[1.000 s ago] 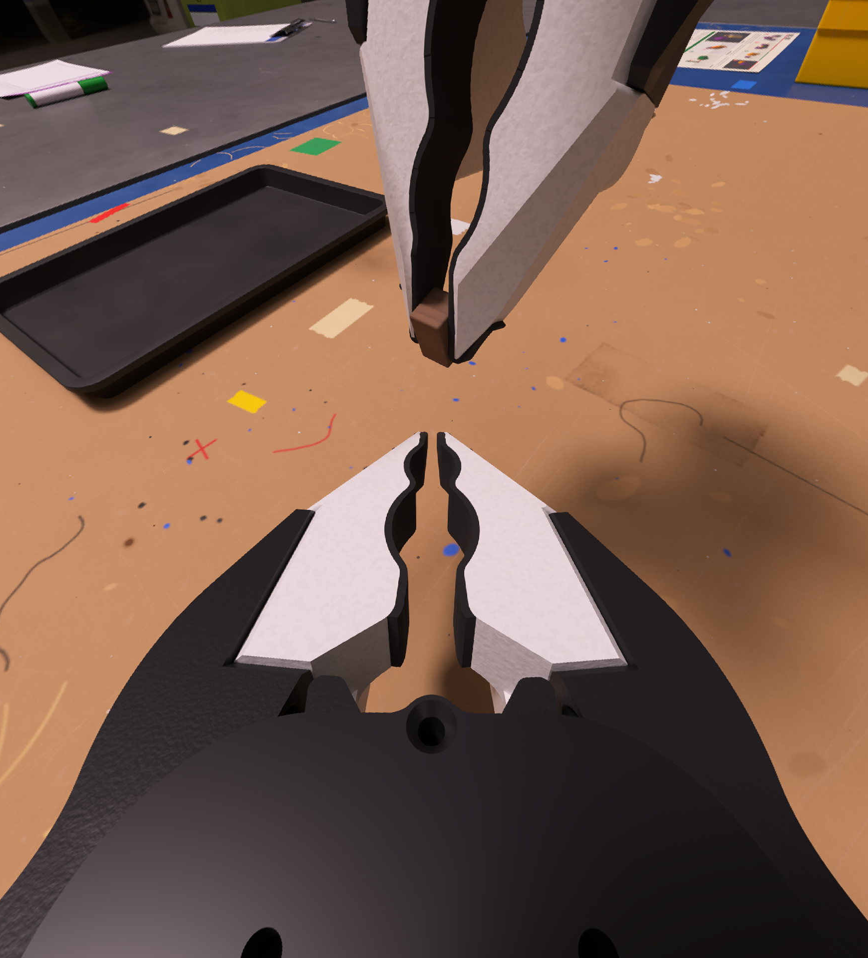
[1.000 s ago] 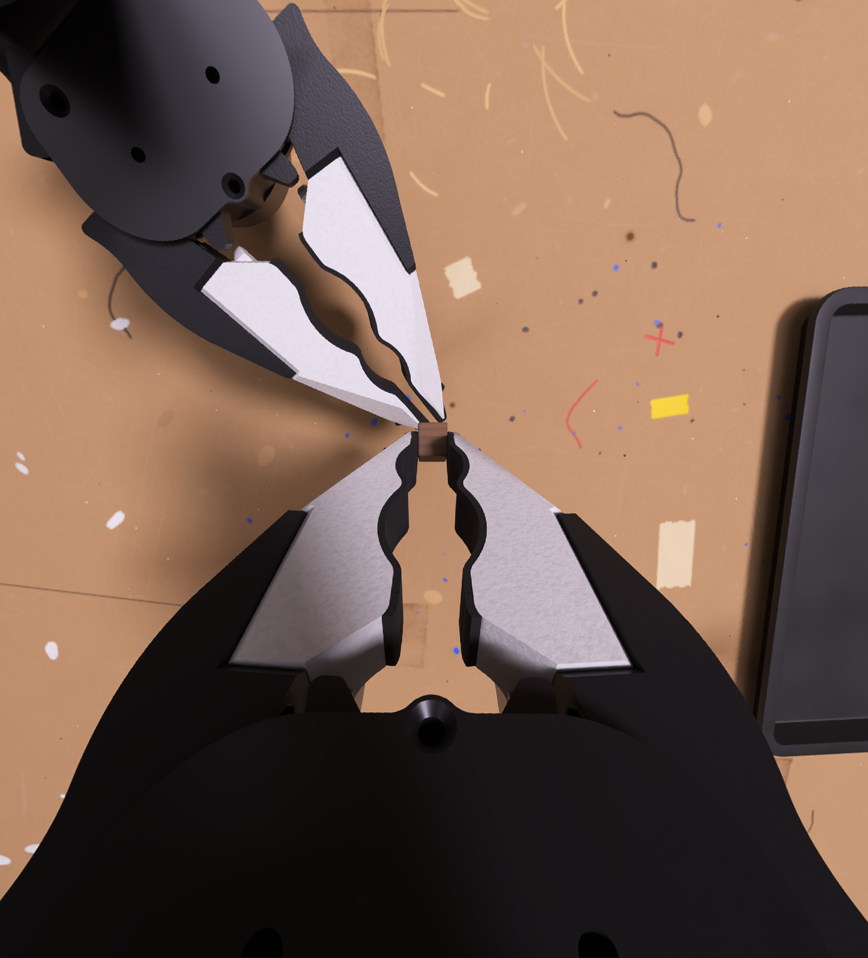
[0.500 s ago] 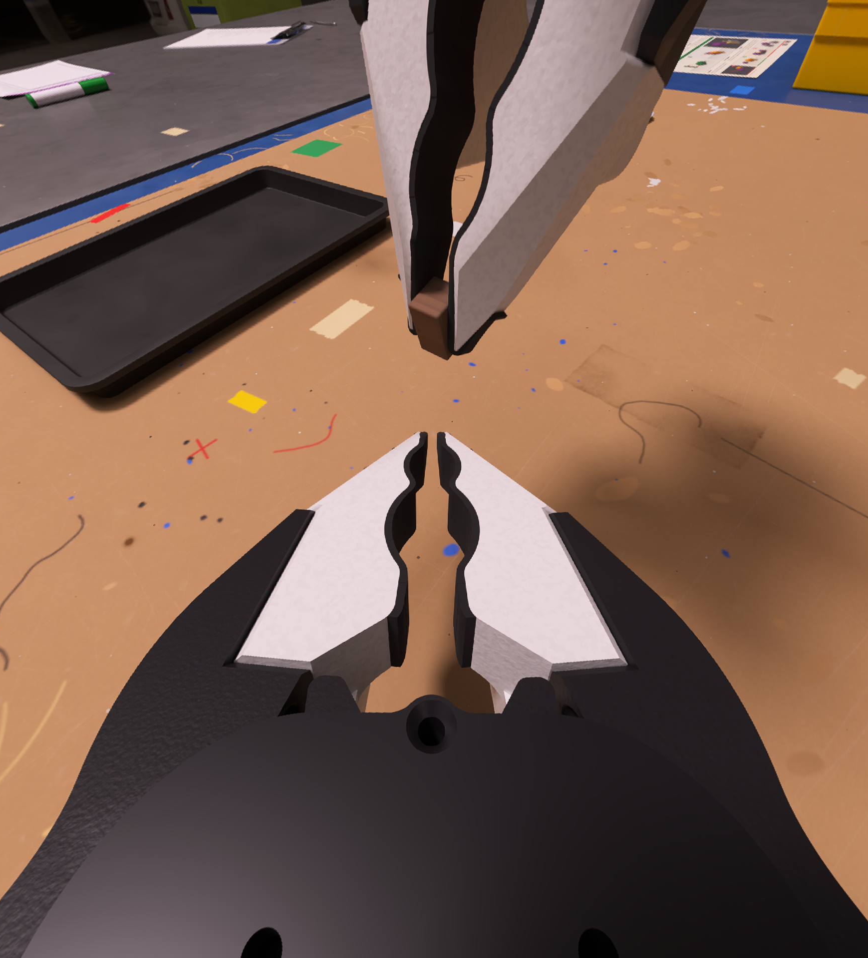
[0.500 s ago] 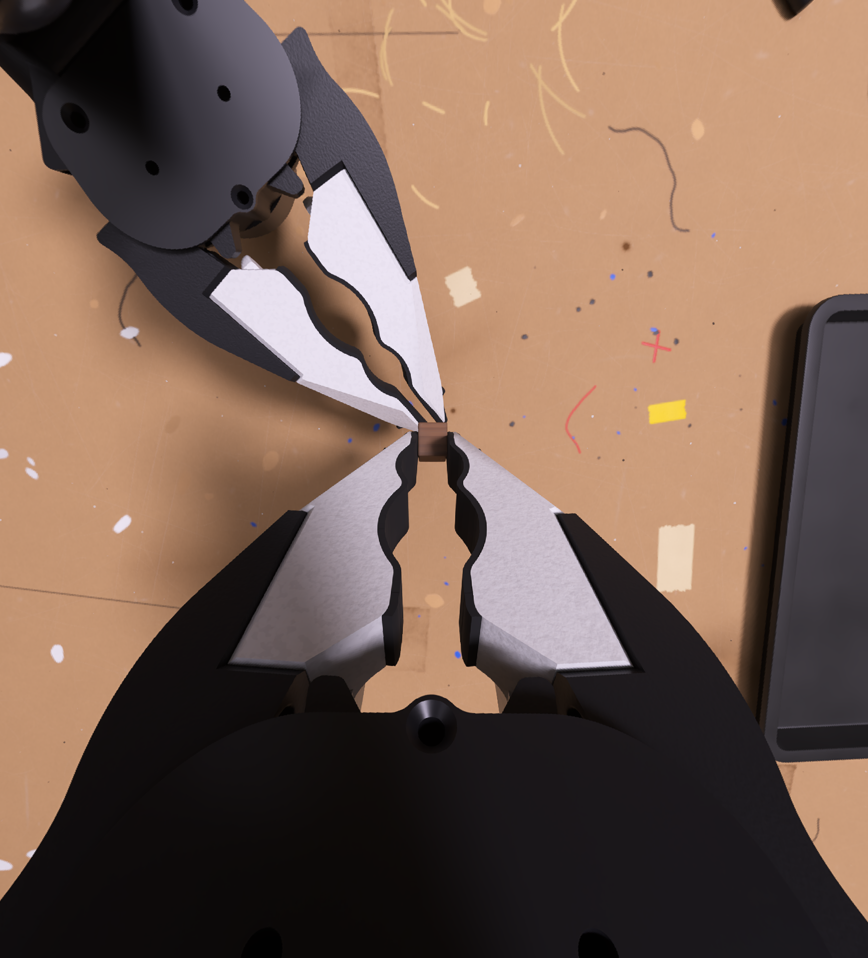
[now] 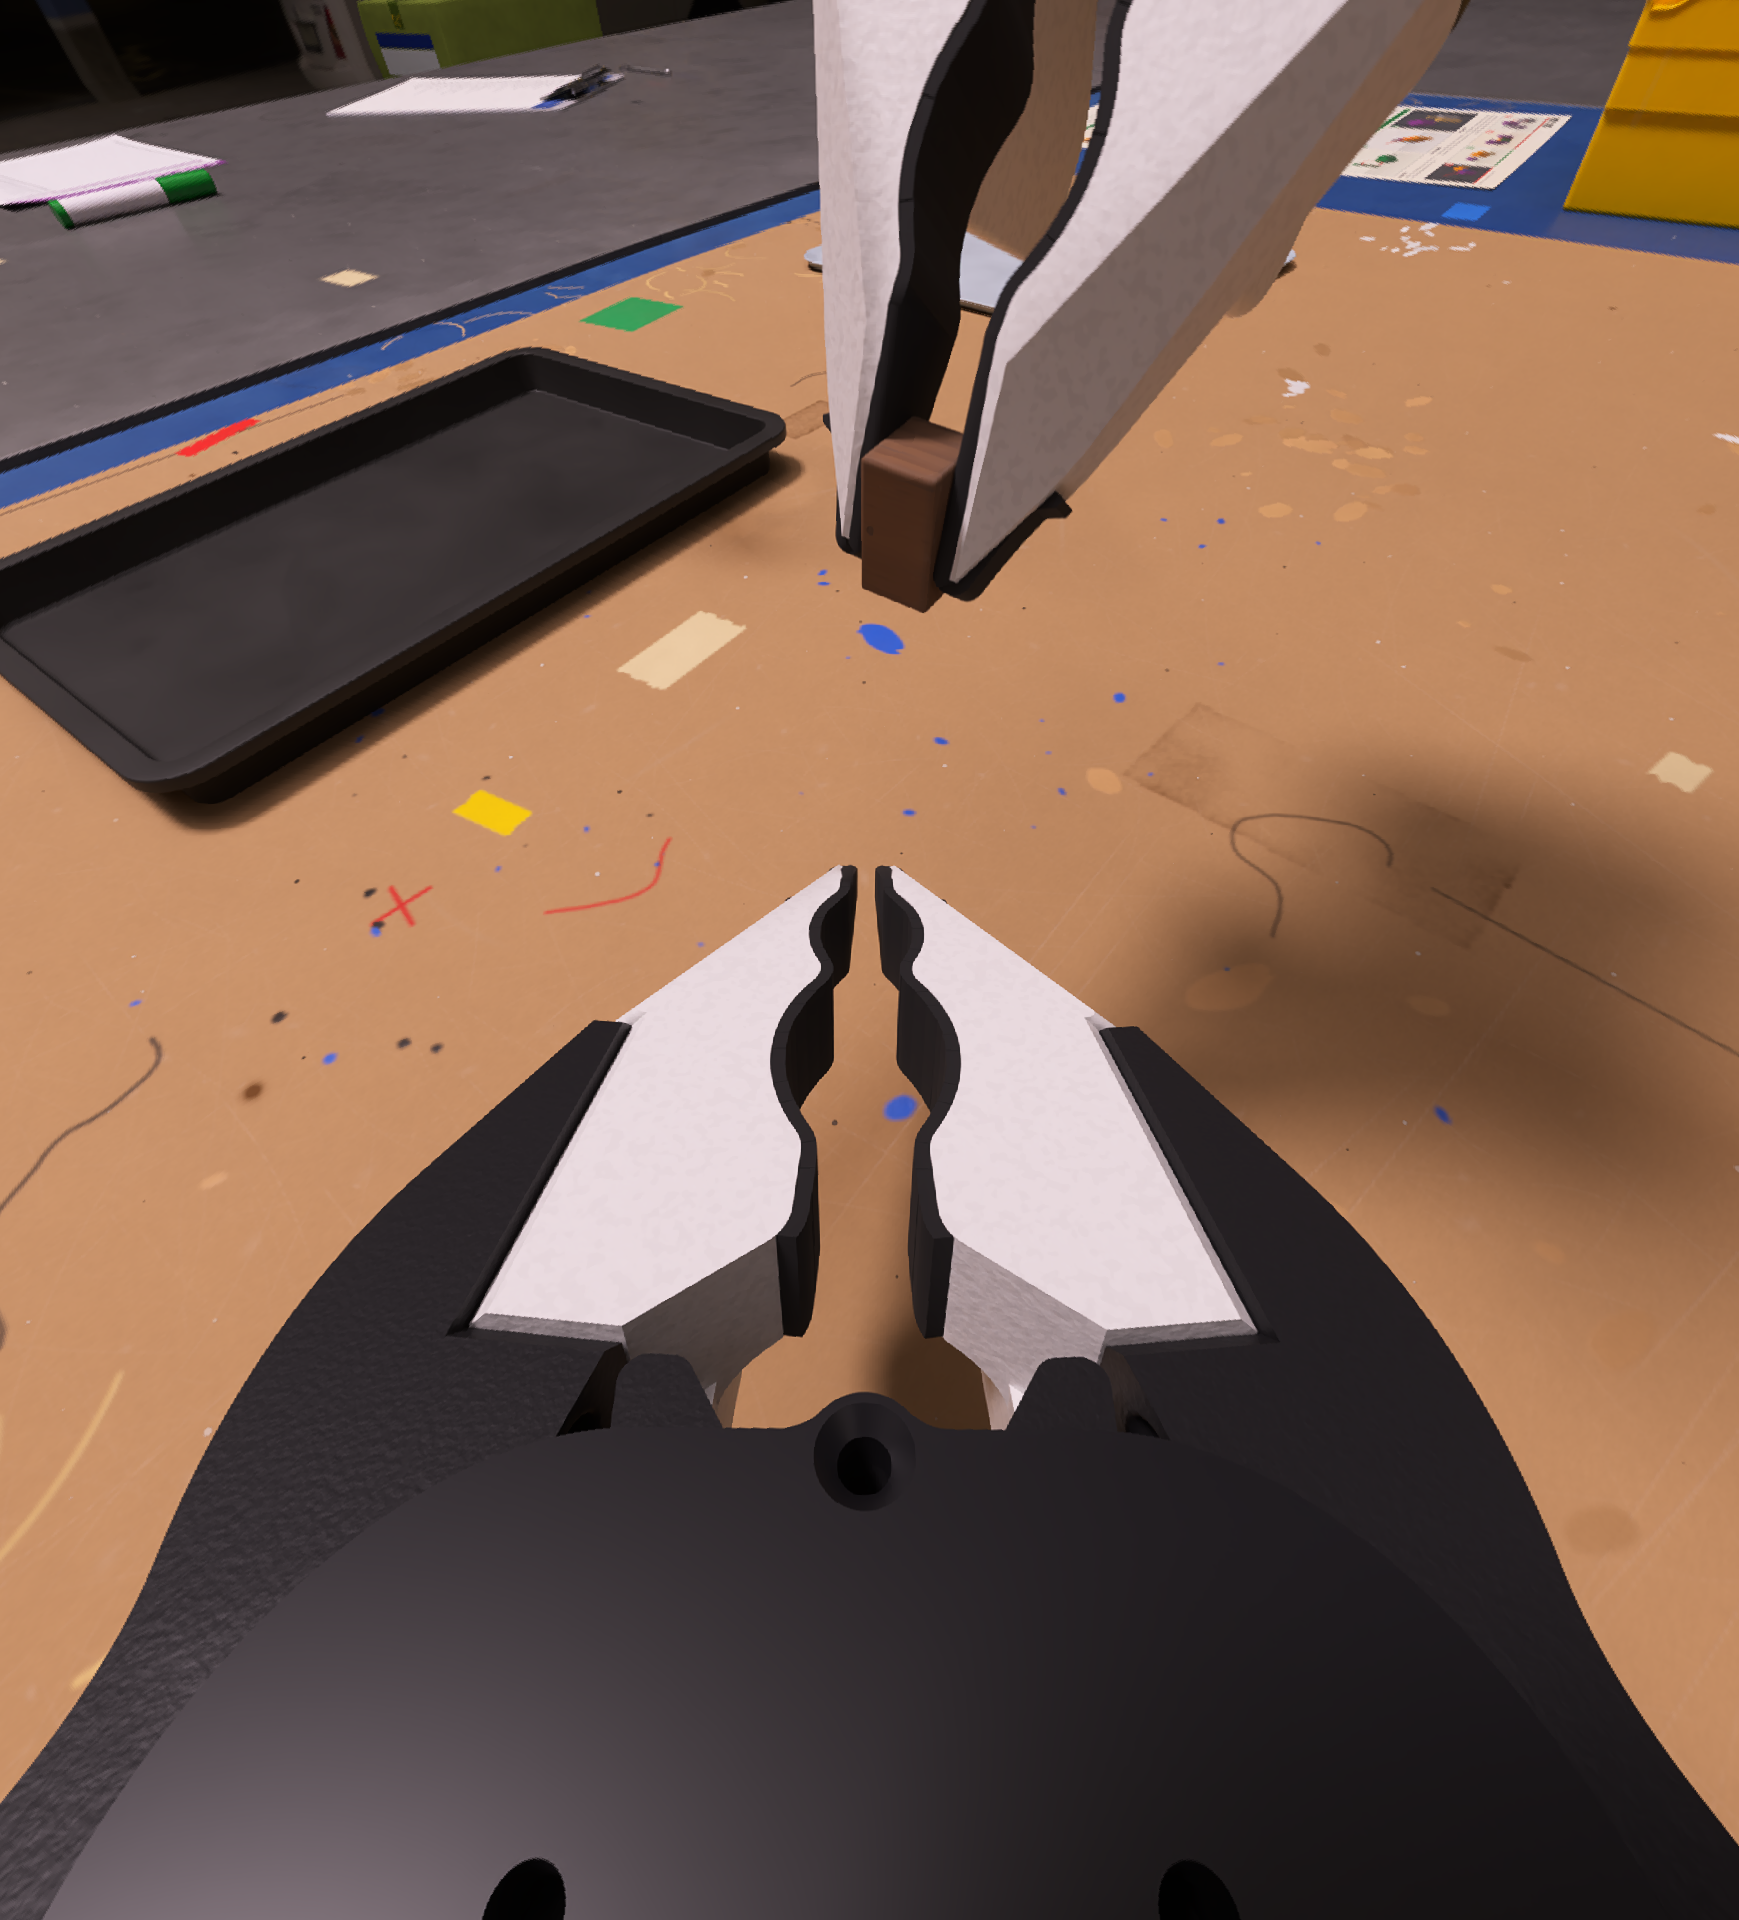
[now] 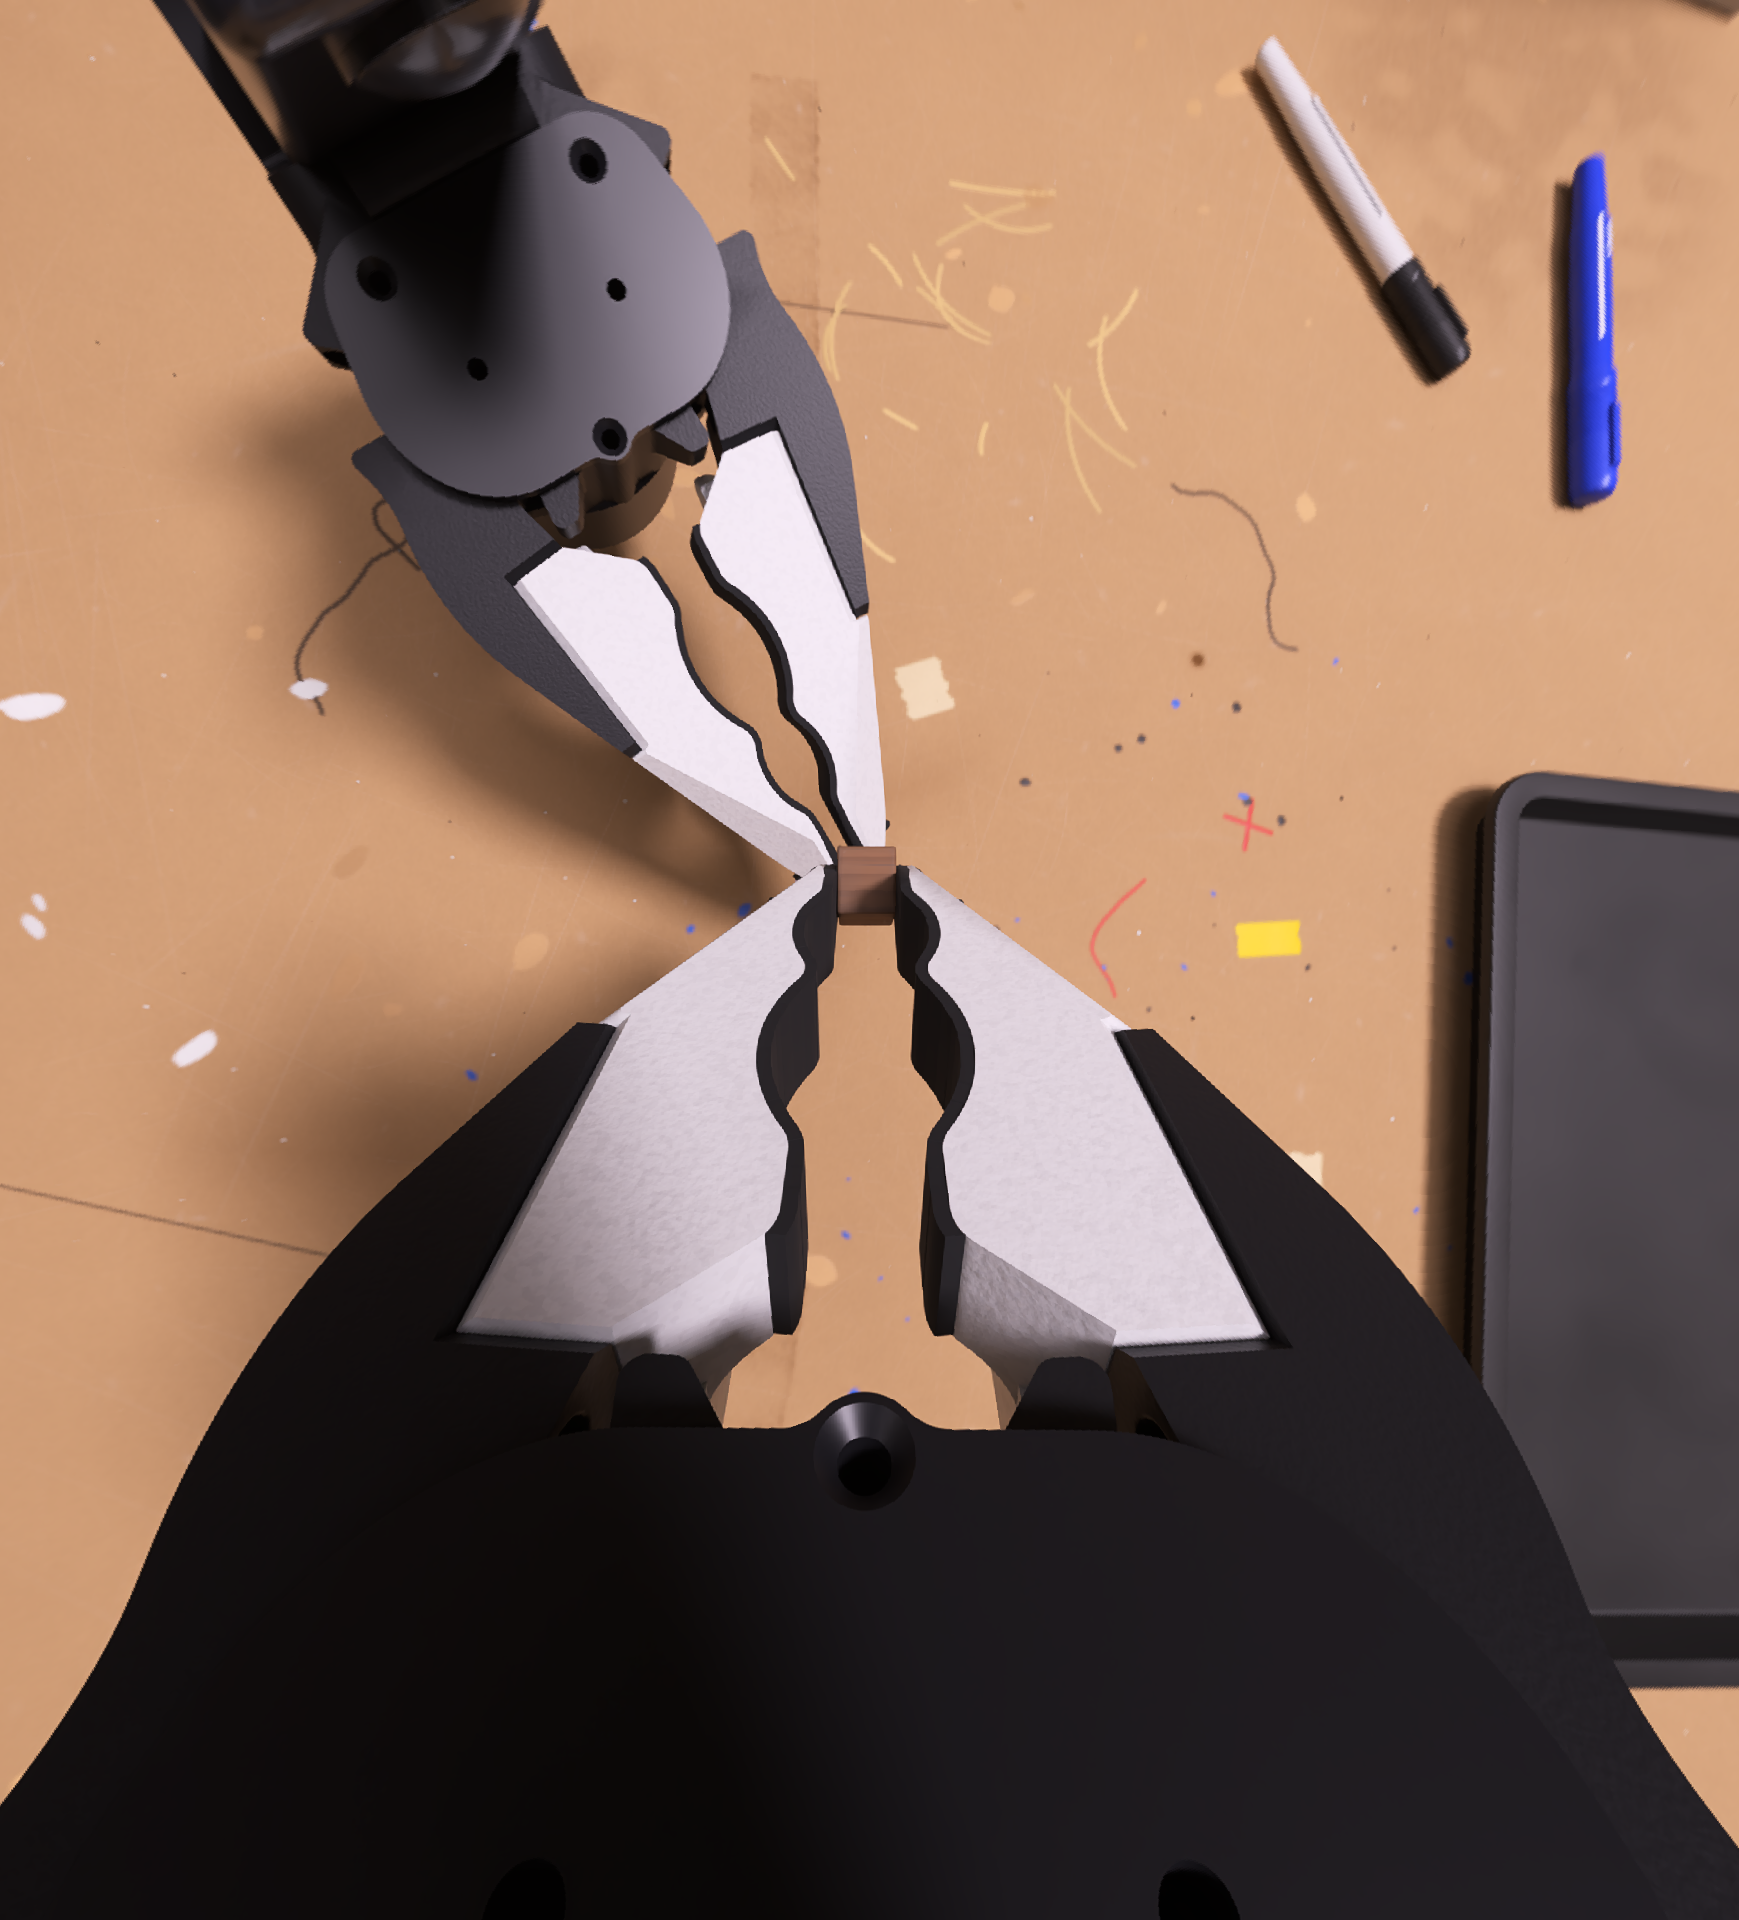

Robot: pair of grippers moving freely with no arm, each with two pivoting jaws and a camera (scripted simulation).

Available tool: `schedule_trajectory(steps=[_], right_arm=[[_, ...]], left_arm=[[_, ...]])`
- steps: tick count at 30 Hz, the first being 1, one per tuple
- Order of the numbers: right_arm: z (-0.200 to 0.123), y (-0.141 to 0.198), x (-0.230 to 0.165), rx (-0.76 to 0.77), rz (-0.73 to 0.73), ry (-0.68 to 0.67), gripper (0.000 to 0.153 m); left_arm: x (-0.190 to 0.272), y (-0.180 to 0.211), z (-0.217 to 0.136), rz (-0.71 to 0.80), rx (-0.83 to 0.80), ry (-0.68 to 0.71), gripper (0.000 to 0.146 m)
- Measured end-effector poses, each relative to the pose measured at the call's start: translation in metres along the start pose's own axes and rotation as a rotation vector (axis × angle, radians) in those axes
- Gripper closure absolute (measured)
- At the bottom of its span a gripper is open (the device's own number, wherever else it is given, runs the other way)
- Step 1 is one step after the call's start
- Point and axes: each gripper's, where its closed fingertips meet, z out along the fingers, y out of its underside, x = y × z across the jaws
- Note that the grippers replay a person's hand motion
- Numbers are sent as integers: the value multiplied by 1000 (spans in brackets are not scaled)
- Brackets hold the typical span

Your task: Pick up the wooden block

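The wooden block (image 6: 866,883) is a small brown piece held between my right gripper's fingertips. My right gripper (image 6: 866,885) points straight down and is shut on it. In the left wrist view the block (image 5: 906,509) hangs in the right gripper (image 5: 912,520) above the tan table, clear of the surface. My left gripper (image 5: 866,873) is shut and empty, low over the table, short of the block. It also shows in the right wrist view (image 6: 844,831), its tips just beyond the block.
A black tray (image 5: 345,561) lies to the left in the left wrist view, and at the right (image 6: 1665,1195) in the right wrist view. A white marker (image 6: 1364,208) and a blue pen (image 6: 1592,332) lie farther off. A yellow bin (image 5: 1717,114) stands far right.
My right gripper has risen with the block, so the table looks farther below and the marker and pen have come into view. The left gripper has stayed in place, shut.
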Motion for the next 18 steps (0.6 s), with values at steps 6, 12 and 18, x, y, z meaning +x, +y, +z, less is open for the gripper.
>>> schedule_trajectory(steps=[6,12,18], right_arm=[[3,-1,-2,51,-86,32,143],[6,1,-3,83,-123,44,143],[10,5,-1,104,-93,32,143]], left_arm=[[1,0,0,8,1,2,143],[1,0,0,5,3,3,143],[2,-1,0,8,6,6,143]])
